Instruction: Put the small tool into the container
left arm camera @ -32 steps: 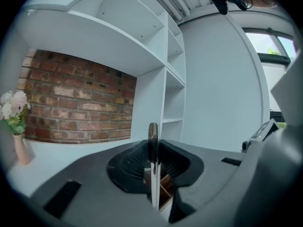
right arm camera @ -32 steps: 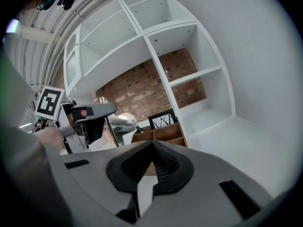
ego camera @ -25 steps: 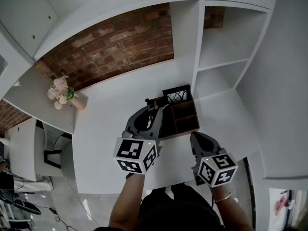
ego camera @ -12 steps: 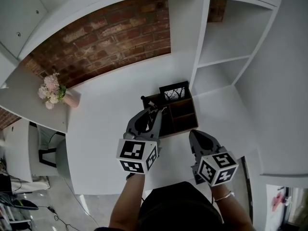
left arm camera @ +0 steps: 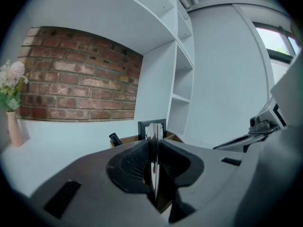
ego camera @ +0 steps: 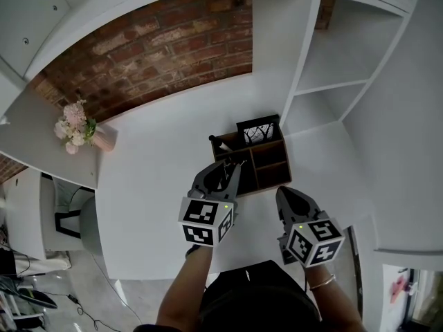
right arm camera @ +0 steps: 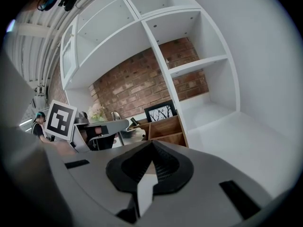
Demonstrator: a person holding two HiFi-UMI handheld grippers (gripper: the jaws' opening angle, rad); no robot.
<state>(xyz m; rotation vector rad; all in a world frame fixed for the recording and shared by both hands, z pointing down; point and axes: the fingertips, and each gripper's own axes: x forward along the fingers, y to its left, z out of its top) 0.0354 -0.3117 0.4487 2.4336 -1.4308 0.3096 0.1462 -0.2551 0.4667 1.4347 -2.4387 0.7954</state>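
My left gripper (ego camera: 233, 167) is shut on a thin silvery tool (left arm camera: 152, 167), which stands on edge between the pads. The jaws hover over the left front part of a wooden desk organizer (ego camera: 268, 166) with several compartments. In the left gripper view the organizer's rim (left arm camera: 129, 139) shows just past the jaws, and a black stick-like item (left arm camera: 115, 139) leans in its left corner. My right gripper (ego camera: 286, 194) sits lower right of the organizer, near the table's front. Its jaws (right arm camera: 151, 148) meet at the tips with nothing between them, and the organizer (right arm camera: 165, 126) lies ahead of them.
A black picture frame (ego camera: 258, 130) stands at the organizer's back. A pink vase of flowers (ego camera: 82, 128) is at the table's far left by the brick wall. White open shelving (ego camera: 332, 81) rises to the right. A chair (ego camera: 69, 213) stands past the table's left edge.
The head view has shifted a little. My left gripper still holds the tool over the organizer's left side, and the right gripper stays where it was.
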